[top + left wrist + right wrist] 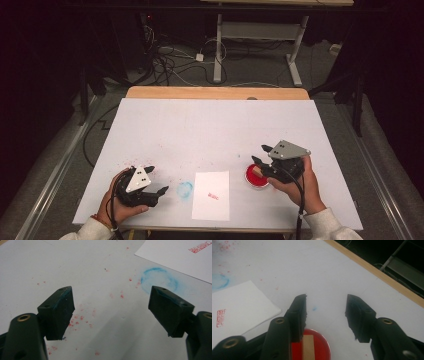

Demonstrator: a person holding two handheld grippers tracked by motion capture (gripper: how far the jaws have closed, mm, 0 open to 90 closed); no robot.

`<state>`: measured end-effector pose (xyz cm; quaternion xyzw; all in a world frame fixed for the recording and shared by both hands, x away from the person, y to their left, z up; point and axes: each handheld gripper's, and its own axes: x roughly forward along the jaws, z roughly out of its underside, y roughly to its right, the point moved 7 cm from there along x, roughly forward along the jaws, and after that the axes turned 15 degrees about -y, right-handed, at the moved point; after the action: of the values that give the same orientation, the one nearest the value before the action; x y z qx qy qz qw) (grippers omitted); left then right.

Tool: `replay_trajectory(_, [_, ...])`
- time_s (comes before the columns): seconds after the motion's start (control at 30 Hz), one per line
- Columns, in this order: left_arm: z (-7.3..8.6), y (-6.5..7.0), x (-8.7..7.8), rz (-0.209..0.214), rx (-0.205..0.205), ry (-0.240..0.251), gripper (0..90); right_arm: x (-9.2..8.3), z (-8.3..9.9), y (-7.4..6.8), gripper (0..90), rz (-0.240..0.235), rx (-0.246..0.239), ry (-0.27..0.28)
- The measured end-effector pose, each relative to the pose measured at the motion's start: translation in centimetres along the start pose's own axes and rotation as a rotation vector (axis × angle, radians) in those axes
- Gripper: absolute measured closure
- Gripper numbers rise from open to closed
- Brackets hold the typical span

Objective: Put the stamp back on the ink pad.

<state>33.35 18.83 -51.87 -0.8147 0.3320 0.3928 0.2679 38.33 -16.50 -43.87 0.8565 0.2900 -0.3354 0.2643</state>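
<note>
A person sits at a table point(150, 125) covered in white, a two-jaw tool in each hand. At the left, the left gripper point(156, 181) rests low on the table near its front edge, its black jaws spread wide with nothing between them; in the left gripper view point(111, 312) the bare white surface between them is flecked with red ink specks point(80, 318). Just right of it lies a faint blue ring stain point(185, 189), seen in the left gripper view point(160, 280) beyond the jaw tips. Next comes a sheet of white paper point(211, 195), lying flat near the front edge and bearing a small red stamp mark point(214, 196), which also shows at the top corner of the left gripper view point(200, 247) and at the left edge of the right gripper view point(220, 318). Right of the paper sits a round red ink pad point(255, 178) with a pale wooden stamp point(308, 347) lying across it. The right gripper point(262, 154) is above the pad, its jaws partly spread and pinching nothing; in the right gripper view point(325, 315) the stamp lies on the pad below them, free of both pads. Beyond the white cover, the table's wooden far edge point(215, 93) runs across the scene.
</note>
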Motion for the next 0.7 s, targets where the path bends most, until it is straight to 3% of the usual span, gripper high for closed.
replay_trajectory(0.17, [0.0, 0.0, 0.0, 0.000, -0.002, 0.000, 20.2, -0.5, -0.5, 0.1, 34.9, 0.027, 0.019, 0.047])
replay_trajectory(0.4, [0.0, 0.0, 0.0, 0.001, -0.002, -0.001, 20.2, -0.8, -0.7, 0.1, 22.1, 0.045, 0.046, 0.082])
replay_trajectory(0.7, [0.0, -0.1, -0.1, -0.008, -0.006, 0.004, 20.1, -1.6, -0.8, -0.4, 18.1, 0.033, 0.053, 0.134])
